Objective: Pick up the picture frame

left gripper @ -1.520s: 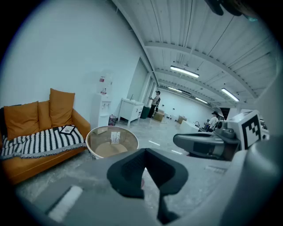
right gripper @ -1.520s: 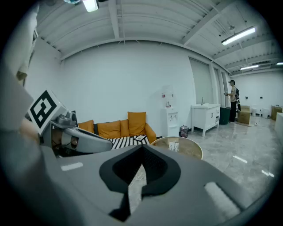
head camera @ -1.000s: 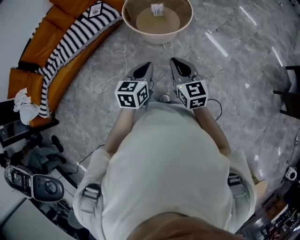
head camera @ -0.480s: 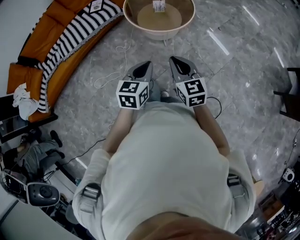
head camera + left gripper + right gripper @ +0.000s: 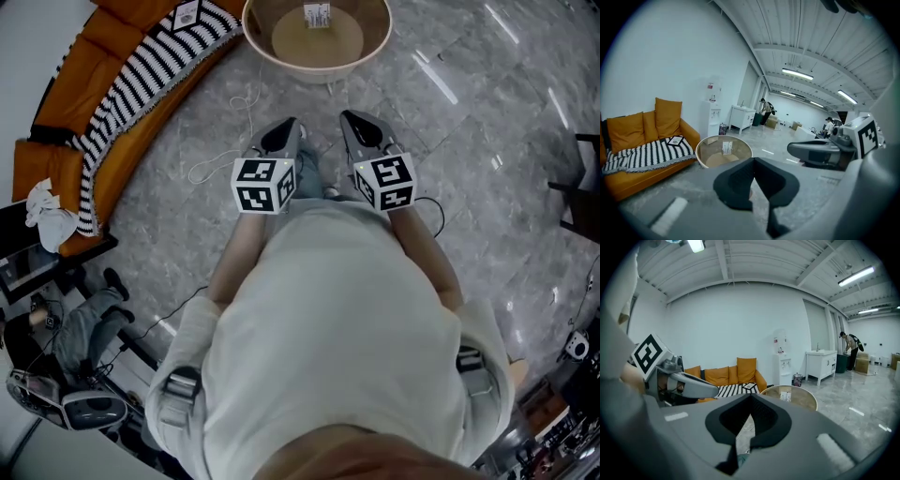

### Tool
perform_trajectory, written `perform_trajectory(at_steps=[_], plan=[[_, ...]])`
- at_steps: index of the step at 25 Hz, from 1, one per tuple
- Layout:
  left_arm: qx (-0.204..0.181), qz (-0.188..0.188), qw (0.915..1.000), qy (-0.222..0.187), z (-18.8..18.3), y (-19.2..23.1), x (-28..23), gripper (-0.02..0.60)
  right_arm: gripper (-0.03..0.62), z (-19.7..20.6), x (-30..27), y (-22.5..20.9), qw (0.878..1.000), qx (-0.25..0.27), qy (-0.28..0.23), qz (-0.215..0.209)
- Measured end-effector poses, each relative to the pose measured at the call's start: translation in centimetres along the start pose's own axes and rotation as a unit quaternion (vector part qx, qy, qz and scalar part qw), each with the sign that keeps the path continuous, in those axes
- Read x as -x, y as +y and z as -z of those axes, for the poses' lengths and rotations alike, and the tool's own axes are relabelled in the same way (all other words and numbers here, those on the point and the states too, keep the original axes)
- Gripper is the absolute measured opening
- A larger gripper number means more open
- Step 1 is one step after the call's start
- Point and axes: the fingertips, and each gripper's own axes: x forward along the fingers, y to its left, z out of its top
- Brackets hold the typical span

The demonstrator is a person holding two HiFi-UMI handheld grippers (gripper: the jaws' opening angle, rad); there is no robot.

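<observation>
A small dark-edged picture frame lies flat on the striped blanket of the orange sofa; it also shows in the left gripper view and the right gripper view. My left gripper and right gripper are held side by side over the grey floor, pointing at the round table. Both are shut and hold nothing, jaws meeting in the left gripper view and the right gripper view. The frame lies far off to the upper left of them.
A small white upright card stands on the round glass-topped table. A white cable trails over the floor by the sofa. Wheeled chair bases and clutter sit at the lower left, a dark chair at the right edge.
Both grippers have edged a little forward towards the round table, staying shut and empty. The clutter at the lower left has slid down the head view.
</observation>
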Motion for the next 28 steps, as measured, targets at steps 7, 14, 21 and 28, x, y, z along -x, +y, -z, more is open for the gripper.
perform_trajectory(at_steps=[7, 14, 21, 28], plan=[[-0.006, 0.005, 0.9999, 0.008, -3.2, 3.7, -5.2, 0.001, -0.002, -2.2, -5.3, -3.6, 1.000, -0.016, 0.008, 0.013], [-0.015, 0.023, 0.9994, 0.020, -7.6, 8.0, -9.7, 0.002, -0.002, -5.4, -11.1, -5.9, 1.000, -0.010, 0.010, 0.019], [-0.029, 0.053, 0.9976, 0.034, -11.1, 12.1, -13.7, 0.002, -0.002, -8.3, -16.8, -8.2, 0.999, -0.011, 0.003, 0.044], [-0.040, 0.075, 0.9950, 0.052, -12.8, 15.2, -17.6, 0.002, -0.002, -9.2, -20.8, -11.0, 0.997, -0.024, 0.010, 0.074]])
